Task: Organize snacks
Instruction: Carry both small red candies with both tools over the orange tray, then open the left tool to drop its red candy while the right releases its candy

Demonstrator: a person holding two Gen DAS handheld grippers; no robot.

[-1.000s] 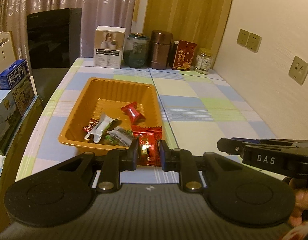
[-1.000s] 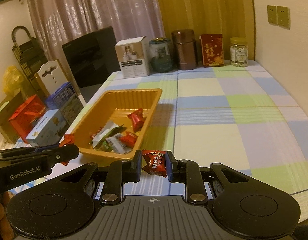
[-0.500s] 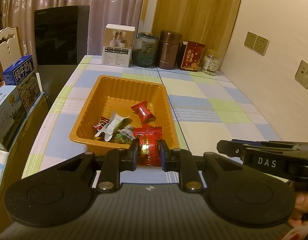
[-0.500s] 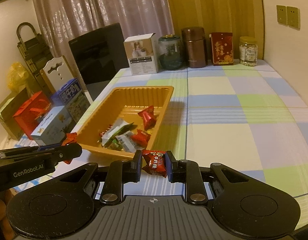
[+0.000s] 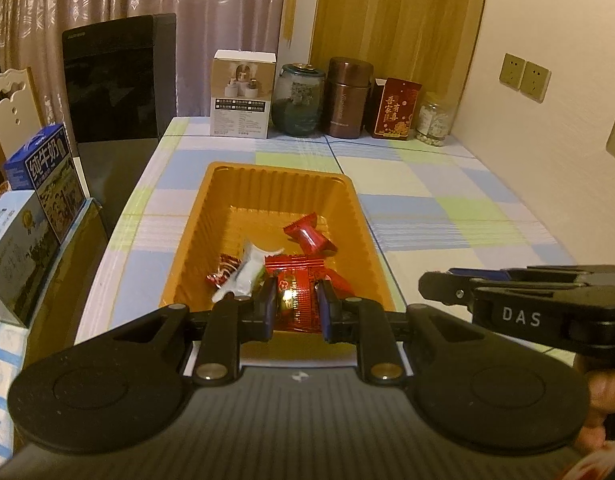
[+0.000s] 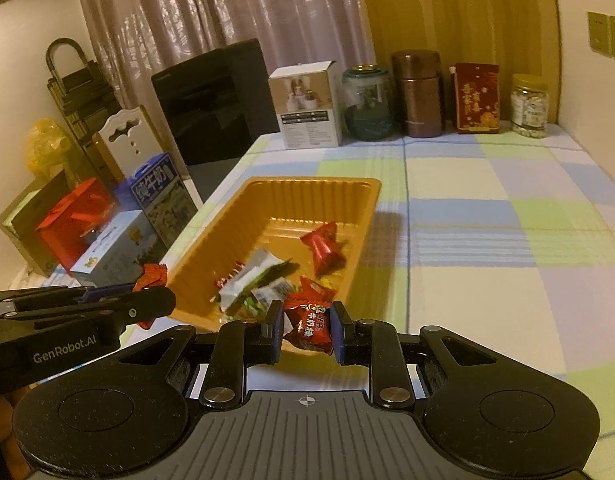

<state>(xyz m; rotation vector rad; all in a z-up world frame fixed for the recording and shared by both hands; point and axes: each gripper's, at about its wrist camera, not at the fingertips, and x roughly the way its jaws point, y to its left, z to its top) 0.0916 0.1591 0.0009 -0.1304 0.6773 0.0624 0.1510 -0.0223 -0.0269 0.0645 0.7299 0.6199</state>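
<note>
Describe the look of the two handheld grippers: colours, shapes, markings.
Both are matte black. Each body has a ribbed centre plate, two round discs and silver screws. The left gripper and right gripper have black fingers with blue pads. Side lettering reads GenRobot.AI on the left, DAS on the right. No cables show.

wrist views facing forward, sharing orange tray (image 5: 363,216)

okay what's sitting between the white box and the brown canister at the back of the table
A dark green glass jar stands between the white box and the brown canister, against the back wall. Both wrist views show it.
</note>
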